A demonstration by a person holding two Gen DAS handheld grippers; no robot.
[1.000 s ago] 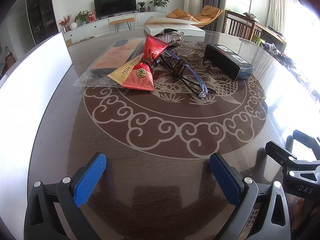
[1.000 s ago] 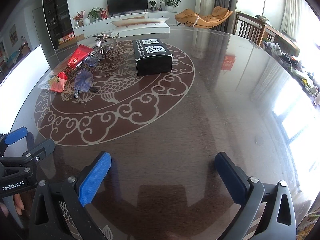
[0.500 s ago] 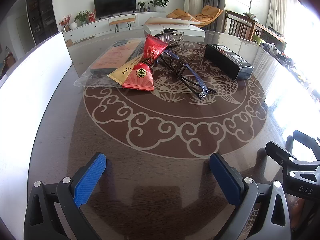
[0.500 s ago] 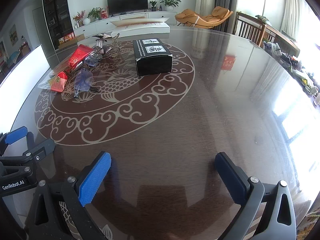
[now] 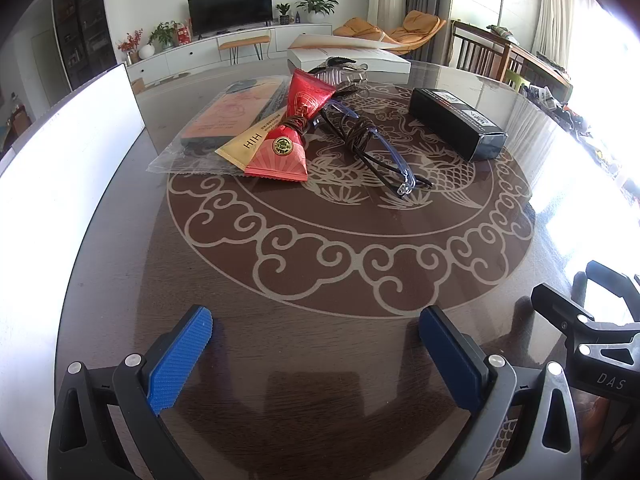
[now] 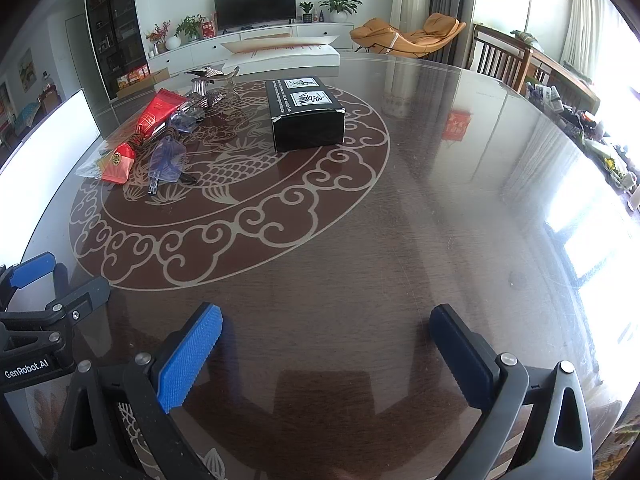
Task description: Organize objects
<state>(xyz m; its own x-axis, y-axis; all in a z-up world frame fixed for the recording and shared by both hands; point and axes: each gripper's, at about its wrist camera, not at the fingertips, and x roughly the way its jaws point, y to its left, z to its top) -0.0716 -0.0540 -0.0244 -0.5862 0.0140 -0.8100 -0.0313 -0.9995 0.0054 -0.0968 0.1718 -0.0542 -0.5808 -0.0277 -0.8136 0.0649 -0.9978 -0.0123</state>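
Both tools sit low over the near edge of the counter (image 5: 320,360) with nothing between their pads — my left tool (image 5: 316,354) is spread wide and so is my right tool (image 6: 326,350), each one empty.

Everything I have to sort lies well ahead of them. Ahead and a little left of the left tool is the red packet (image 5: 294,128), pinched at the waist with a dark cord, resting partly on a clear plastic bag (image 5: 208,136) that holds a flat orange item. I judge both light and crinkly; the bag looks slippery, so I'd take the packet at its tied waist, where the foil is bunched and stiffer.

Just right of the packet, touching it, are the glasses (image 5: 372,148) with a cord tangled round the arms — fragile, and I'd grip the frame at the bridge or a hinge, never the lenses.

Straight ahead of the right tool, slightly left, stands the black box (image 6: 306,112). It looks rigid and the easiest to hold: across its short sides, if the jaws span it.

Beyond the packet lies a clear hair claw (image 5: 340,72), hard and springy by the look.
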